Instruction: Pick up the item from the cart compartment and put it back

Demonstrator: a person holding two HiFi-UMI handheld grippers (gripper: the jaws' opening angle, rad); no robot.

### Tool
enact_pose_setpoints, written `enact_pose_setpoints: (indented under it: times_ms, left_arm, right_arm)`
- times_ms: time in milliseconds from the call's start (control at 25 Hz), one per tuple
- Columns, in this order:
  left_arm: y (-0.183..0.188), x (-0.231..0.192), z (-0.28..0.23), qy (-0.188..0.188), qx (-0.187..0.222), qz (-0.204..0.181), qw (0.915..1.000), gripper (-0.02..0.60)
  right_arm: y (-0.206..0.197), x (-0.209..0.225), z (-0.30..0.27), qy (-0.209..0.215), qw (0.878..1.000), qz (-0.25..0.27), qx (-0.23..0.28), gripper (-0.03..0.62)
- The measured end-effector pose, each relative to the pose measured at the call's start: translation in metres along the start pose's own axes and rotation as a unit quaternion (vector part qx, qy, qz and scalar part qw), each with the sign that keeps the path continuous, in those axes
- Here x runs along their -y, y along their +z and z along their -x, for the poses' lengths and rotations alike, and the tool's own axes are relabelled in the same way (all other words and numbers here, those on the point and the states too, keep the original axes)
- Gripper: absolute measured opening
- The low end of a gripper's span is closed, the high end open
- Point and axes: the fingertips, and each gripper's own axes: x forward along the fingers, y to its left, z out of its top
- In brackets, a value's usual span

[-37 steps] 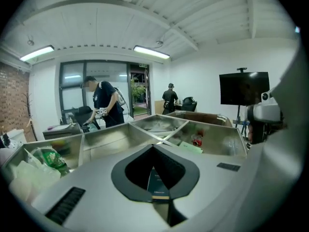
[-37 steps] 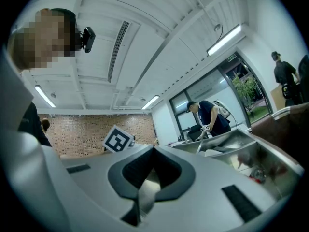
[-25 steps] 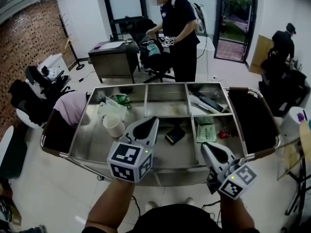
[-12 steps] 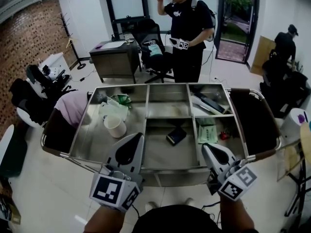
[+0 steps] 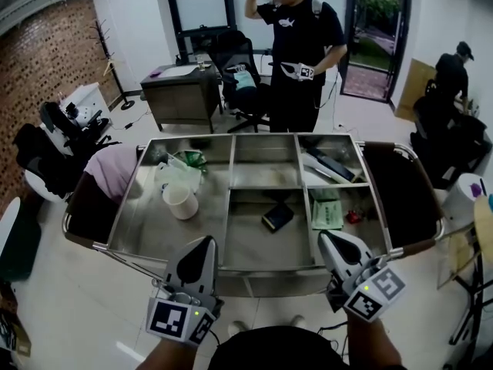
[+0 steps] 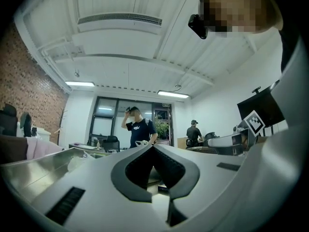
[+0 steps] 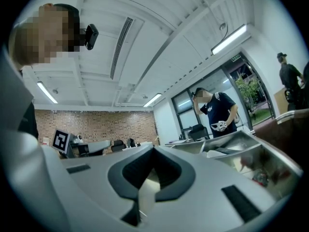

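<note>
Currently left gripper (image 5: 205, 243) and right gripper (image 5: 329, 239) hover at cart (image 5: 262, 135) near edge, jaws clenched on nothing; black item (image 5: 277, 216) lies in middle front compartment.

We face a brick wall (image 5: 42, 60), a black office chair (image 5: 243, 91) and a glass door (image 5: 370, 37) across pale floor (image 5: 69, 299); strip lights (image 6: 79, 83) glow overhead.

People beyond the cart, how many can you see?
2. A person in a black T-shirt stands beyond the cart; a person in dark clothes is at the far right. Others may be hidden.
</note>
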Motion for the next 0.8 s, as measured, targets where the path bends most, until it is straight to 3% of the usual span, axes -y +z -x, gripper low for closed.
enact_pose_setpoints:
  times_ms: [800]
  left_arm:
    - [-0.011, 0.011, -0.006, -0.010, -0.012, -0.005, 0.9999, 0.000]
  right_arm:
    - [-0.003, 0.004, 0.002, -0.019, 1.000, 0.013, -0.004, 0.012]
